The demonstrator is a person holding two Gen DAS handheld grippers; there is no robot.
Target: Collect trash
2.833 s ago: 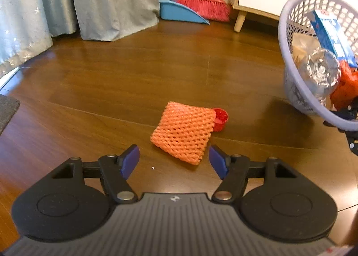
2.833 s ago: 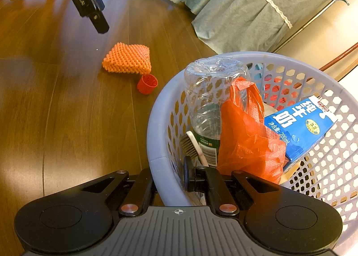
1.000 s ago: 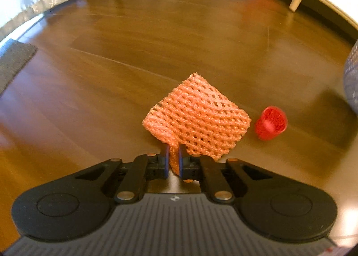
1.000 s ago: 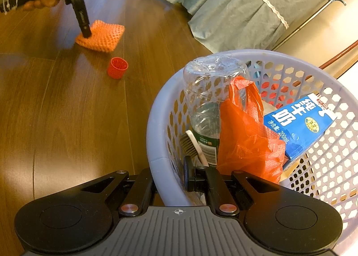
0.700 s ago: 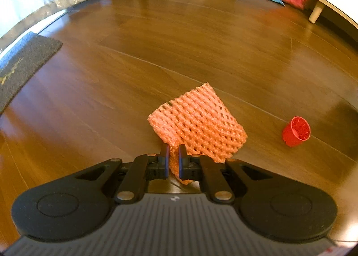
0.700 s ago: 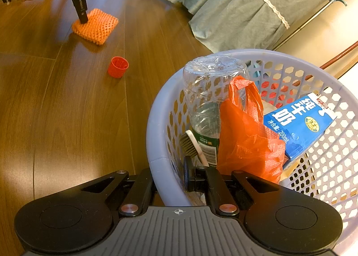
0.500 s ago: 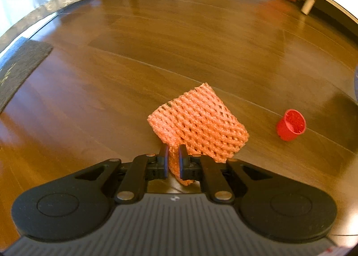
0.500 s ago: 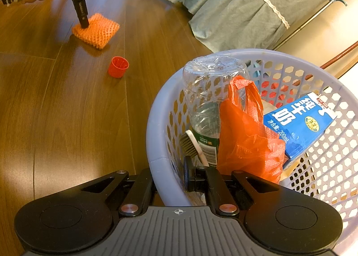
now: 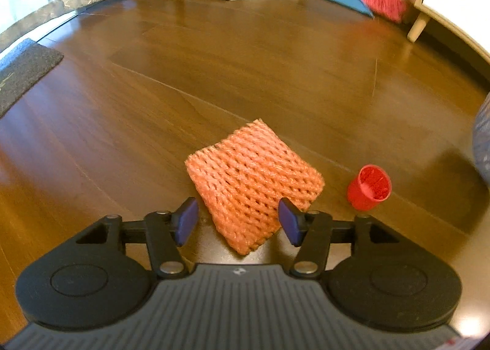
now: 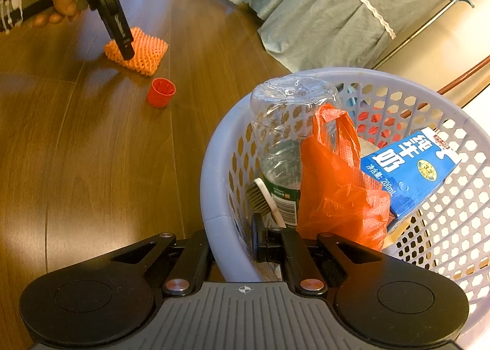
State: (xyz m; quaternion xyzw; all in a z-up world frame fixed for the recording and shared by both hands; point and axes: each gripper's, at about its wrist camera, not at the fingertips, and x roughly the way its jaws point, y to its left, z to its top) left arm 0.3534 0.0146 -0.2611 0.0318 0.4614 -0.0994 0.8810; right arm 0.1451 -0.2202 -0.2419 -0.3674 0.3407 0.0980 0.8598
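Left gripper [image 9: 237, 221]: jaws wide apart, holding nothing, net [image 9: 254, 184] between the tips.
Right gripper [image 10: 232, 244]: clamped on basket [image 10: 214, 166] rim.
Cap [image 9: 370, 187]: right of net.

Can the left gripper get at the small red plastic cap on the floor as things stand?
Probably yes: the left gripper is open, and the red plastic cap lies uncovered just beside the orange foam net.

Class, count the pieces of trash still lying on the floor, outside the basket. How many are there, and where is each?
2. The orange foam net lies between the open left gripper's fingers; the red cap sits beside it, toward the basket.
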